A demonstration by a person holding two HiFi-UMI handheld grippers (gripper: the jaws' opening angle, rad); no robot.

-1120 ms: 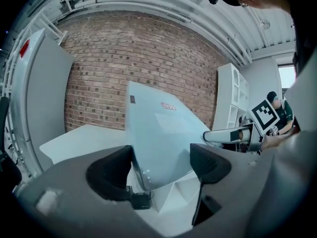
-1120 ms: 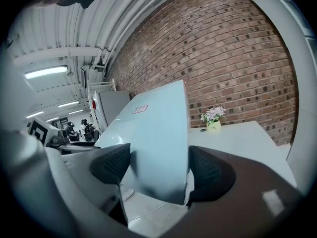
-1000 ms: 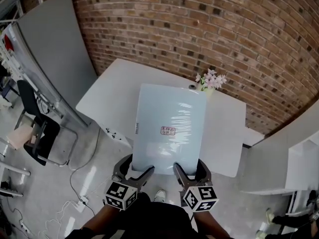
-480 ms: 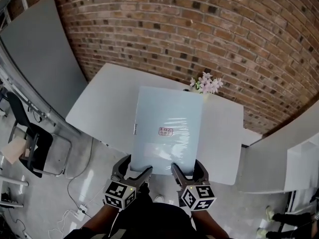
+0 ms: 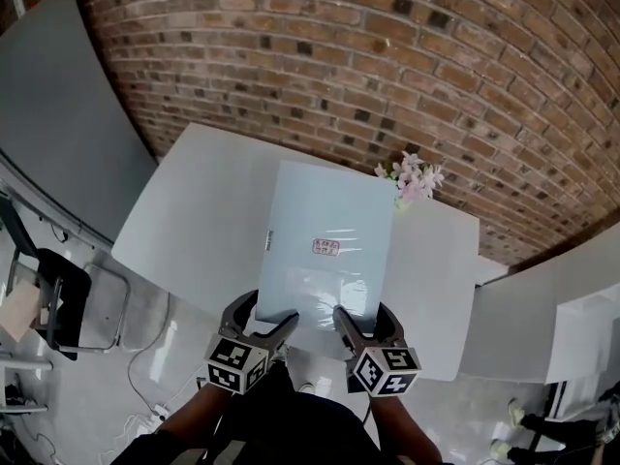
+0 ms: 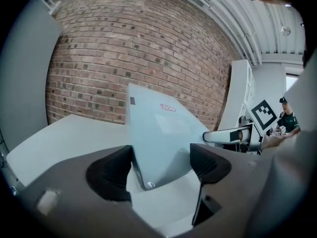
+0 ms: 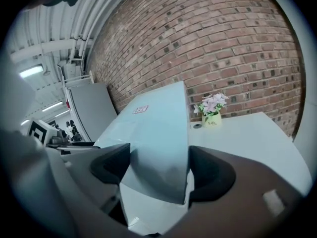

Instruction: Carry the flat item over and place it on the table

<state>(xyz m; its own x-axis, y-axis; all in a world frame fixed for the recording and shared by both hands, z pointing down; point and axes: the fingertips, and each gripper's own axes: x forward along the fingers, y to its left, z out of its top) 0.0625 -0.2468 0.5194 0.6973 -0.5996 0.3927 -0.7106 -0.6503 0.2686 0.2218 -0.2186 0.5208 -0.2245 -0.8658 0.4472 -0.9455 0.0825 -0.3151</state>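
Head view, looking steeply down: a pale blue flat item point(image 5: 329, 201), a thin rectangular panel with rounded corners, is held out in front of the person above a white counter point(image 5: 203, 211). Its long axis runs away from the person toward a red brick wall point(image 5: 339, 56), and its near short edge sits in both grippers. The left hand-held gripper point(image 5: 266, 320) is clamped on the near left corner, and the right hand-held gripper point(image 5: 363, 320) on the near right corner. The surface looks glossy, as if wrapped in clear film, with soft wrinkled reflections over the near half. A small white label point(image 5: 326, 248) with red print lies near its middle; the print is too small to read. A narrow dark mark sits on the left long edge.

Left gripper view: the black pads close on the item point(image 6: 158, 133) at its rounded corner, and the panel slopes upward, its far end clear of the counter. Right gripper view: the same grip on the other corner point(image 7: 158, 133).

At the counter's far edge, by the wall, stands a small yellow pot of pink flowers point(image 7: 212, 119) with dark lettering that seems to read "Life". A grey board point(image 5: 58, 114) leans at the left.
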